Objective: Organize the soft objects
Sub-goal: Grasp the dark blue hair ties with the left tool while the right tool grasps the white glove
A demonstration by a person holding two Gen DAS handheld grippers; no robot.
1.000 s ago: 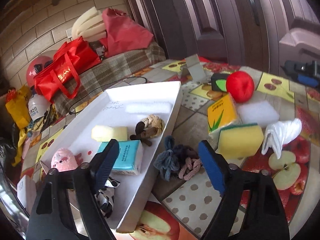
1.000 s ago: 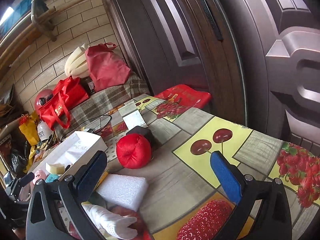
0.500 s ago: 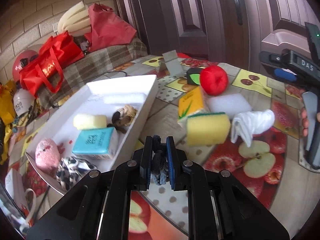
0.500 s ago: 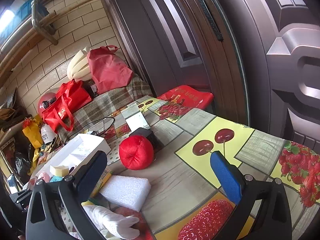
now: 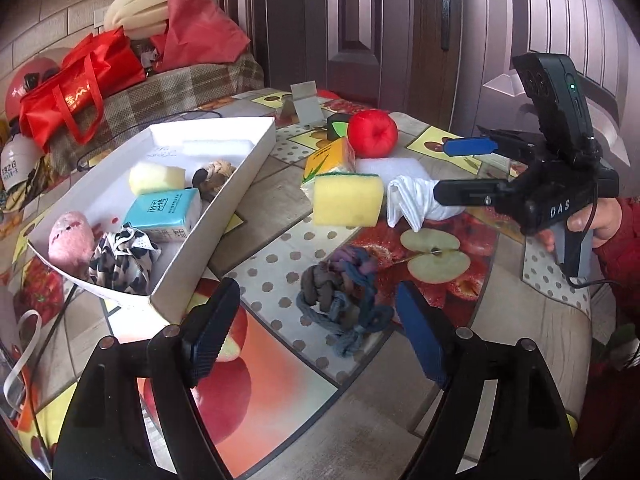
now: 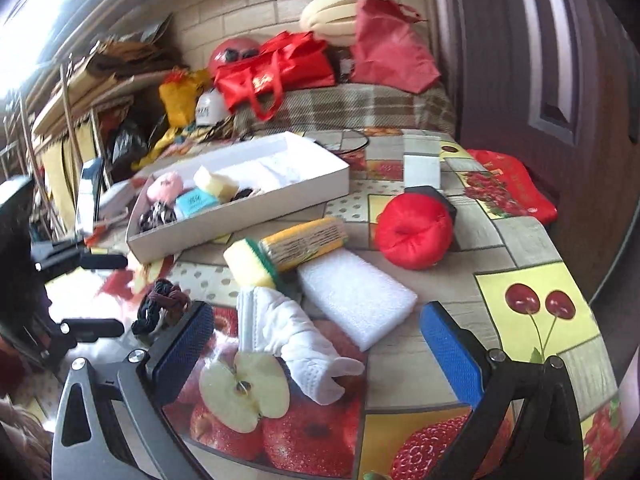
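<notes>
Left tool (image 5: 316, 326) is spread wide and empty with the braided rope toy (image 5: 342, 292) lying loose on the bench (image 5: 280, 380) between its fingers at about 12 o'clock, though half a second ago it was clamped on it, probably a slipped grab, while the right tool (image 6: 316, 340) hovers open over the white glove (image 6: 292, 336), white tray (image 5: 224, 204) at 10 o'clock.

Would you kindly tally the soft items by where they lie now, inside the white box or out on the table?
Inside the white box: 5 (pink plush, spotted cloth, blue tissue pack, pale sponge, knotted rope toy)
On the table: 6 (braided rope, scrub sponge, yellow tissue pack, white glove, white foam block, red cushion)
Total: 11
</notes>
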